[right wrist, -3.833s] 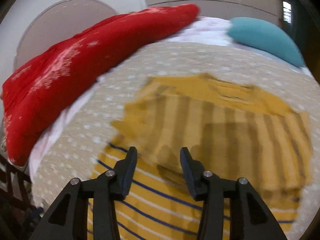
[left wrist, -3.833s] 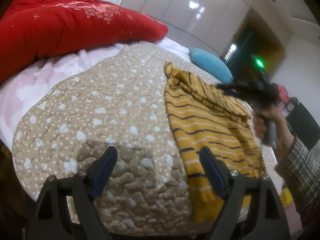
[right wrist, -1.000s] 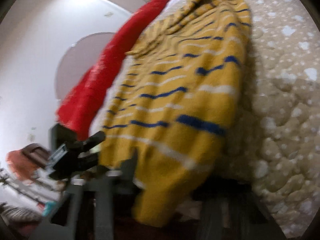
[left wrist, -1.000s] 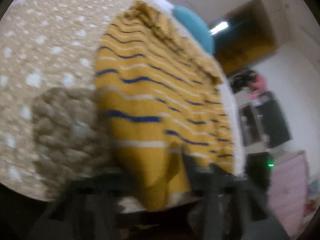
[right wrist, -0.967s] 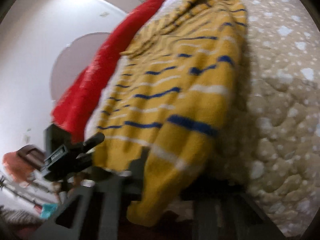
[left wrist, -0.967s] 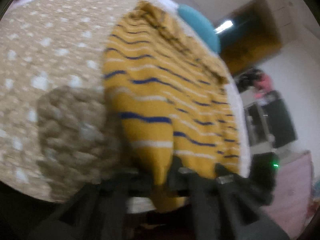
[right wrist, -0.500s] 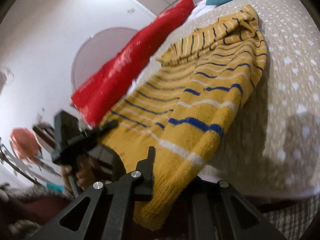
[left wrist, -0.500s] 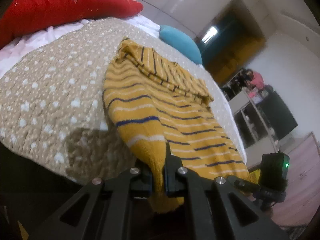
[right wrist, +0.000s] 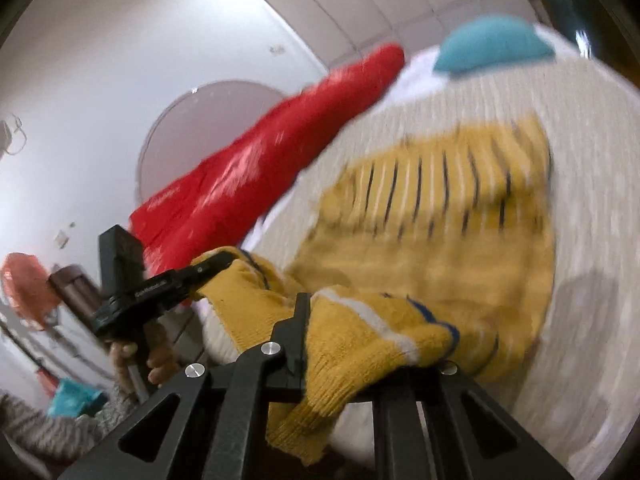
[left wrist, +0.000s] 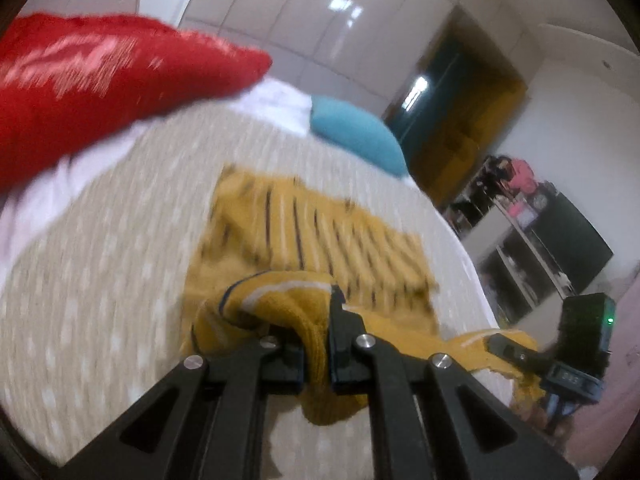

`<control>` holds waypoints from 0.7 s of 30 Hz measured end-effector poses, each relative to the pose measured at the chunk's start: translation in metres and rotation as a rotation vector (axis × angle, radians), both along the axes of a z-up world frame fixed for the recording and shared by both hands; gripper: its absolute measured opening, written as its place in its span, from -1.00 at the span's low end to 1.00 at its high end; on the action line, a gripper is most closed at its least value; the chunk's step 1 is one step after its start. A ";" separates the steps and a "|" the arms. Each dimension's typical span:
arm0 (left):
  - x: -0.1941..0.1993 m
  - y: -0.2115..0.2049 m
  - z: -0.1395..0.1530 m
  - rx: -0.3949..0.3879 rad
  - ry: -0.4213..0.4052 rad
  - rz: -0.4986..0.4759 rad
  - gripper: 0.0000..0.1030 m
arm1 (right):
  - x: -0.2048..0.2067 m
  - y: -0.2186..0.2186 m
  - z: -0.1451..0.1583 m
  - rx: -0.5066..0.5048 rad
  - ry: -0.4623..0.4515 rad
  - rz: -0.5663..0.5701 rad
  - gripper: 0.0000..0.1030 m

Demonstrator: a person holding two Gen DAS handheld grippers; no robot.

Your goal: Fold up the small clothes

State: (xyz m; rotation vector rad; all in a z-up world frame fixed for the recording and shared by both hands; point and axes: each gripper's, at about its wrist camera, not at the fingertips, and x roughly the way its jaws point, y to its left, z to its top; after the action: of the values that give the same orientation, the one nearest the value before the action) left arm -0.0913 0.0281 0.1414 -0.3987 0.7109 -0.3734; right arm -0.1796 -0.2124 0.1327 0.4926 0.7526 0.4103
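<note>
On the dotted quilt (left wrist: 100, 280) we have lifted the sweater (left wrist: 320, 236) hem; left gripper (left wrist: 316, 348) and right gripper (right wrist: 340, 344), both clamped on it, now carry it toward frame centre to fold.

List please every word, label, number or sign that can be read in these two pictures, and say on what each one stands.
No text can be read in either view.
Pale lettering on the side of the left gripper, seen from the right wrist: blurred, not readable.
Small display on the body of the right gripper, seen from the left wrist: too small to read.
Yellow striped sweater, red quilt, teal pillow: no lettering visible.
</note>
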 end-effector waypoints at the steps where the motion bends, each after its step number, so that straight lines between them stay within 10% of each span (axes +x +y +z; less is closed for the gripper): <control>1: 0.017 -0.001 0.003 0.004 -0.001 0.003 -0.85 | 0.014 -0.004 0.005 -0.006 -0.012 -0.014 -0.78; 15: 0.178 -0.025 -0.042 0.135 0.188 0.022 -0.77 | 0.169 -0.045 -0.028 -0.056 0.118 -0.160 -0.74; 21: 0.228 -0.004 -0.071 -0.048 0.310 0.029 -0.61 | 0.223 -0.084 -0.073 0.099 0.260 -0.272 -0.53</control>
State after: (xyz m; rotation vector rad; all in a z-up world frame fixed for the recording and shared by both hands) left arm 0.1372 0.0245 0.0708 -0.5186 0.9987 -0.3041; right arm 0.0438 -0.2963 0.0593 0.7406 0.9038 0.1299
